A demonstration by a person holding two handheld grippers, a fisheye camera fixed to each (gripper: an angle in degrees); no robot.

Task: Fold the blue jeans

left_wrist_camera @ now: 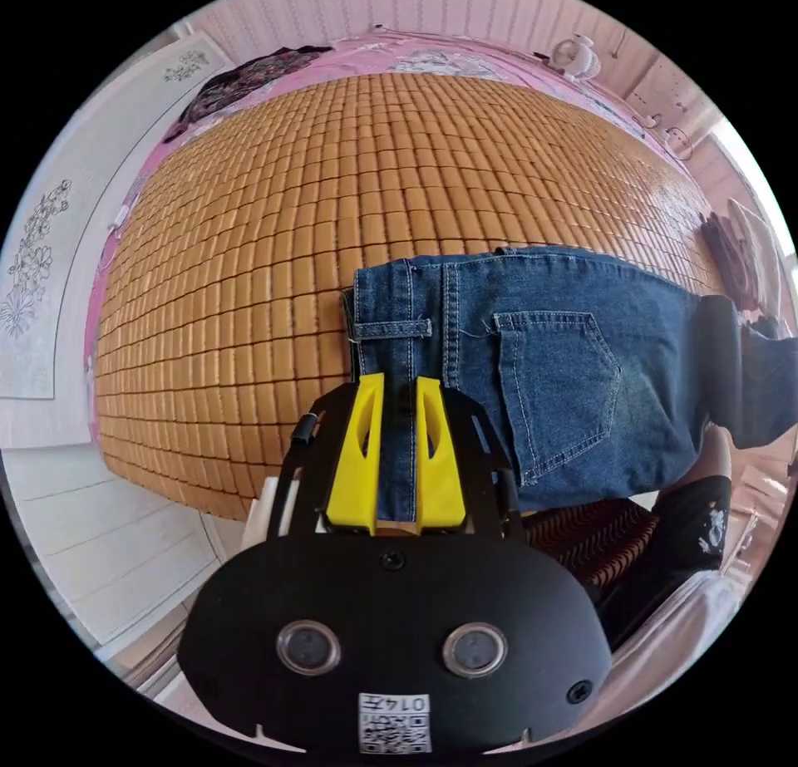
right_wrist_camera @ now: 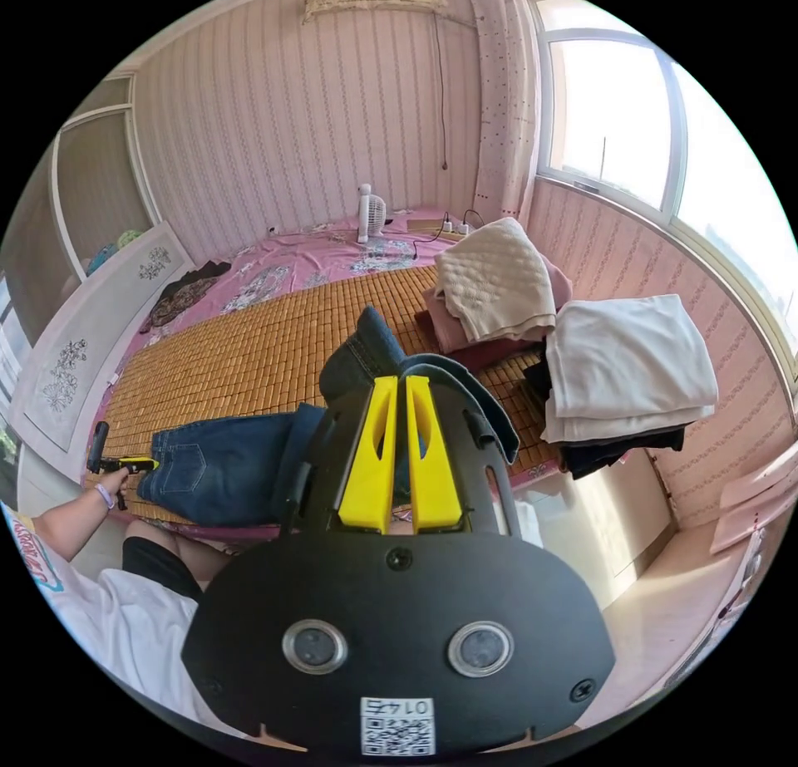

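Left gripper view puts us over the blue denim jeans [left_wrist_camera: 540,360], spread flat on the tan woven bamboo mat [left_wrist_camera: 274,243] that covers the bed. Our left claw [left_wrist_camera: 396,389] has its yellow jaws nearly together, both pressed on the waistband edge. In the right gripper view, our right claw [right_wrist_camera: 397,389] is closed to a narrow gap on a raised fold of the jeans' leg end, lifted above the mat. Beyond it, folded cream and white clothes [right_wrist_camera: 573,335] sit stacked at the mat's far edge.
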